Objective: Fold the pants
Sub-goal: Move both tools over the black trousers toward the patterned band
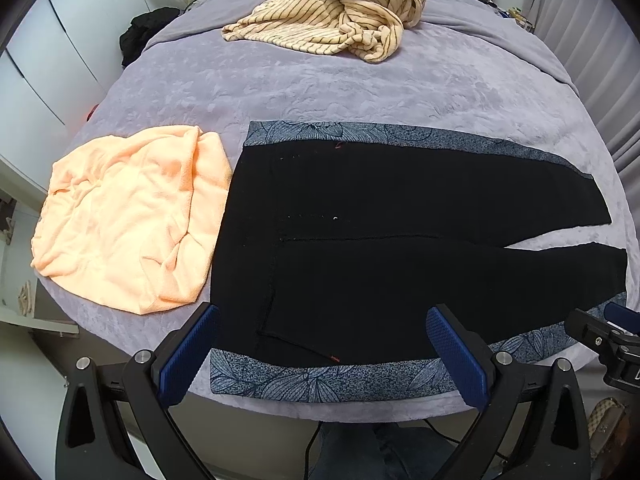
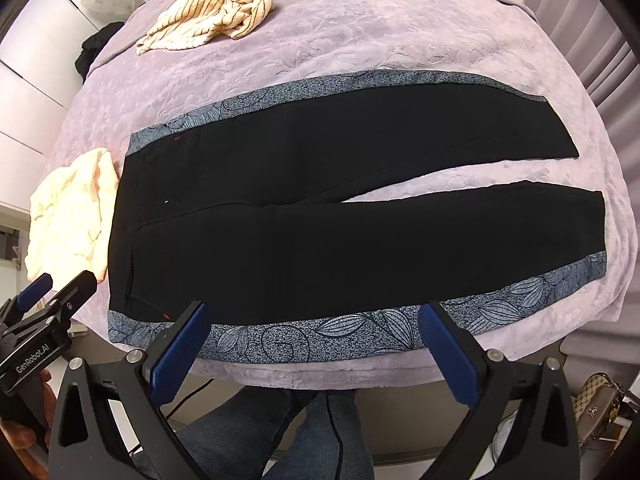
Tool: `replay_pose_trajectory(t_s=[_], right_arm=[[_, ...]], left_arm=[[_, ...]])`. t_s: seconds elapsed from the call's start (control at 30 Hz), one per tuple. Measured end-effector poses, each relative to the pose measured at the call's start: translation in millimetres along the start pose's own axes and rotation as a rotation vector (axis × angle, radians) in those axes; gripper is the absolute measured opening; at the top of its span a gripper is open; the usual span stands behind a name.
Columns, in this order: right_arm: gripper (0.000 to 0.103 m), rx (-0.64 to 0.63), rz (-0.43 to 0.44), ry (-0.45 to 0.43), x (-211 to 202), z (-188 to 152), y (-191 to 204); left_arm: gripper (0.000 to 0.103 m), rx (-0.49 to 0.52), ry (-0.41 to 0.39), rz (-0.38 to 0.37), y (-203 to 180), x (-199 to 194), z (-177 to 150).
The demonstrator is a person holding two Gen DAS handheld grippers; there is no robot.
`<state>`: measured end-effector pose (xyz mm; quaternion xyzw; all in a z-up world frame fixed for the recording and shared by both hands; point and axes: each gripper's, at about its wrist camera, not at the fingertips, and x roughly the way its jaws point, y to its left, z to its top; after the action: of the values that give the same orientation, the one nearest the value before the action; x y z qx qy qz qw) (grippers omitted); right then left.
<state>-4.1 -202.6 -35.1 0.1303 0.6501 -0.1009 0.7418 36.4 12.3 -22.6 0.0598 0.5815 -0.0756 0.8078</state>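
Black pants (image 1: pixel 380 240) with blue-grey floral side stripes lie flat on the lilac bed, waistband to the left, both legs spread apart to the right; they also show in the right wrist view (image 2: pixel 320 208). My left gripper (image 1: pixel 322 316) is open and empty, hovering over the near edge of the pants at the waist end. My right gripper (image 2: pixel 314 310) is open and empty, hovering over the near floral stripe (image 2: pixel 312 340) of the near leg. The right gripper shows at the right edge of the left wrist view (image 1: pixel 612 332), and the left gripper at the left edge of the right wrist view (image 2: pixel 44 300).
A crumpled peach towel (image 1: pixel 132 216) lies left of the waistband. A striped cream garment with a grey piece (image 1: pixel 340 16) is heaped at the far end of the bed (image 1: pixel 360 88). White cabinets (image 1: pixel 36 80) stand left, a handbag (image 2: pixel 596 408) on the floor right.
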Motion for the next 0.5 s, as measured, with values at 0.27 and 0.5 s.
replay_pose_trajectory(t_s=[0.27,0.5], right_arm=[[0.103,0.007,-0.003,0.011,4.2,-1.3,-1.7],[0.103,0.01,-0.002,0.01,5.0,-2.1,-2.1]], left_arm=[[0.103,-0.002,0.003,0.004,0.0,0.5,-3.9],[0.103,-0.015,-0.002,0.011,3.3,-1.6,-6.9]])
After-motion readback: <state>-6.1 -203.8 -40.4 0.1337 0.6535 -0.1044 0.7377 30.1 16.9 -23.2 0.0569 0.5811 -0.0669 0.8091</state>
